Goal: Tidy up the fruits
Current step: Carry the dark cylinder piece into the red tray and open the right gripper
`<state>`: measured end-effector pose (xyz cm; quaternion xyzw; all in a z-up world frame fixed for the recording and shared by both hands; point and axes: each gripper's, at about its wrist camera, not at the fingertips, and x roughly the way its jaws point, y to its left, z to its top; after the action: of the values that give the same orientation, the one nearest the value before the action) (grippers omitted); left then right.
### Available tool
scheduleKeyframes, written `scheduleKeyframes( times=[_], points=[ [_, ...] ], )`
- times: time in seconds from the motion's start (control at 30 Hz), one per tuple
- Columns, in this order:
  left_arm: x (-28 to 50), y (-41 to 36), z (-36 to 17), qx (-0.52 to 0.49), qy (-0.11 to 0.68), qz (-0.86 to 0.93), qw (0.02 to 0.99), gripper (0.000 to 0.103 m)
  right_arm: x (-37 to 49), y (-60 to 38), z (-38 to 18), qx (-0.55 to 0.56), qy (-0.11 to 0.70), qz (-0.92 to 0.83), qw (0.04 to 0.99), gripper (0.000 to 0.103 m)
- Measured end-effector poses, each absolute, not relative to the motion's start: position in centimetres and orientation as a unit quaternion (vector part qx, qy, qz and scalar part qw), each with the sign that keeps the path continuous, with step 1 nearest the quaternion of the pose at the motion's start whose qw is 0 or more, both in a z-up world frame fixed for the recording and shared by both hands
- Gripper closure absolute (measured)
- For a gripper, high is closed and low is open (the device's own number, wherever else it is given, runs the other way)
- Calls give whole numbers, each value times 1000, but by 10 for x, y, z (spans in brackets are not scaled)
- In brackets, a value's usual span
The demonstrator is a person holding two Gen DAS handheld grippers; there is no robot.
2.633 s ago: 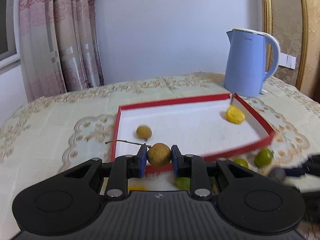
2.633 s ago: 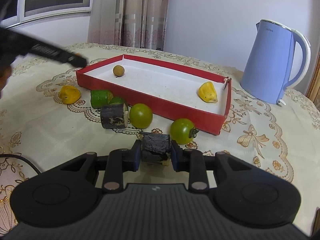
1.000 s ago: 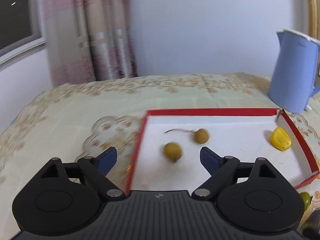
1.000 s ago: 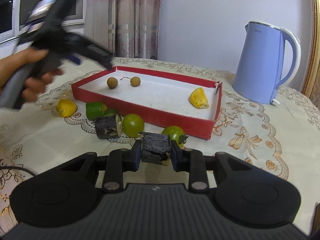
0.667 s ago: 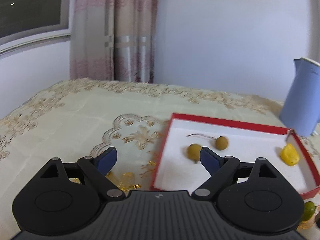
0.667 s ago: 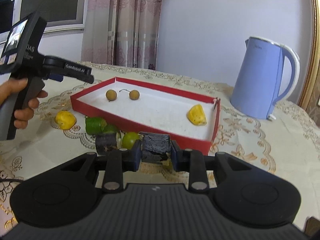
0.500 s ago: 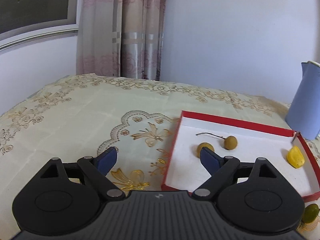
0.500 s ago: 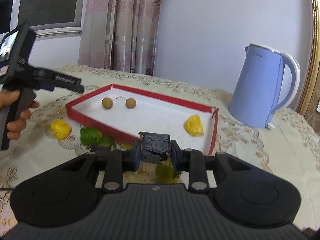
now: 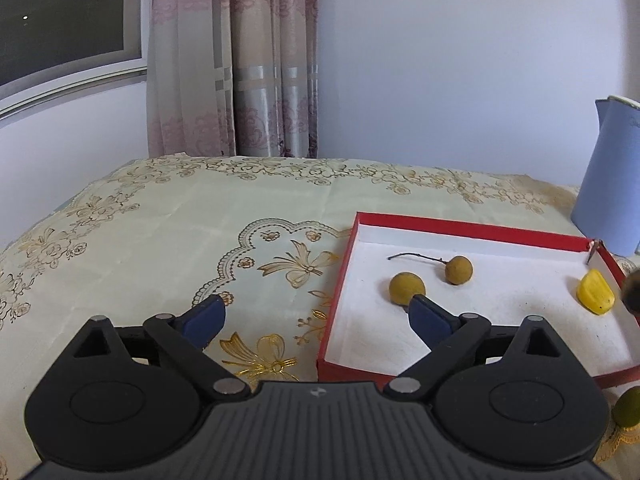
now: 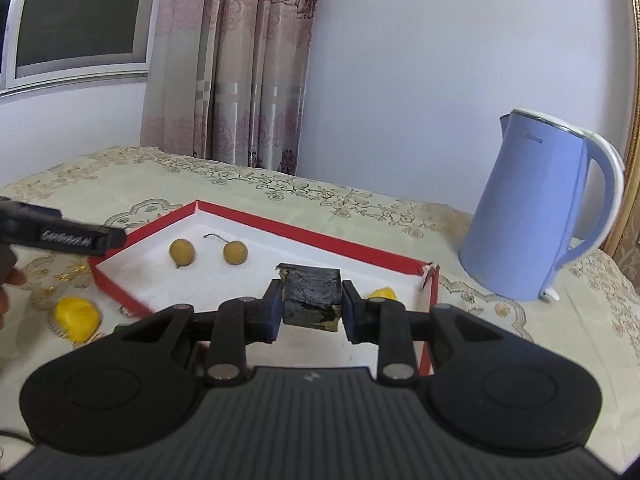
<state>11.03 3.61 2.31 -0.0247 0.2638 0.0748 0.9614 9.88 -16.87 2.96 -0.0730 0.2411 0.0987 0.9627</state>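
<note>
A red tray (image 9: 472, 228) with a white floor holds two round brown fruits (image 9: 407, 288) (image 9: 459, 270), one with a thin stem, and a yellow piece (image 9: 595, 294). My left gripper (image 9: 314, 310) hovers at the tray's near left corner, its jaws opening with nothing between them. My right gripper (image 10: 311, 300) is shut on a dark block (image 10: 312, 294), held above the tray (image 10: 320, 238) near its front. Behind the right finger the yellow piece (image 10: 382, 293) peeks out. Both brown fruits (image 10: 182, 252) (image 10: 235, 254) lie at the tray's far left.
A blue kettle (image 10: 532, 216) stands right of the tray. On the embroidered cloth lie another yellow piece (image 10: 77, 318) left of the tray and a green fruit (image 9: 628, 406) at its near right. A hand (image 10: 8, 280) is at the left edge. Curtains and wall lie behind.
The left gripper let its brown fruit go in the tray, drew back to the left and spread its jaws wider. The right gripper rose and carried the dark block forward over the tray.
</note>
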Motion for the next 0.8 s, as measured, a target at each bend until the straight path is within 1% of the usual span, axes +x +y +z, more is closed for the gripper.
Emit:
scheduleKeyframes(
  times=[0.4,0.77,0.8],
  points=[
    [111,37,22,-21,270,82,959,4,180,-157,7,-86,304,71,946,75],
    [112,37,20,-18,275,86,957,4,207,-159,-16,-86,349,62,931,75],
    [112,36,19,-16,276,86,957,4,208,-159,-16,-88,350,59,931,72]
  ],
)
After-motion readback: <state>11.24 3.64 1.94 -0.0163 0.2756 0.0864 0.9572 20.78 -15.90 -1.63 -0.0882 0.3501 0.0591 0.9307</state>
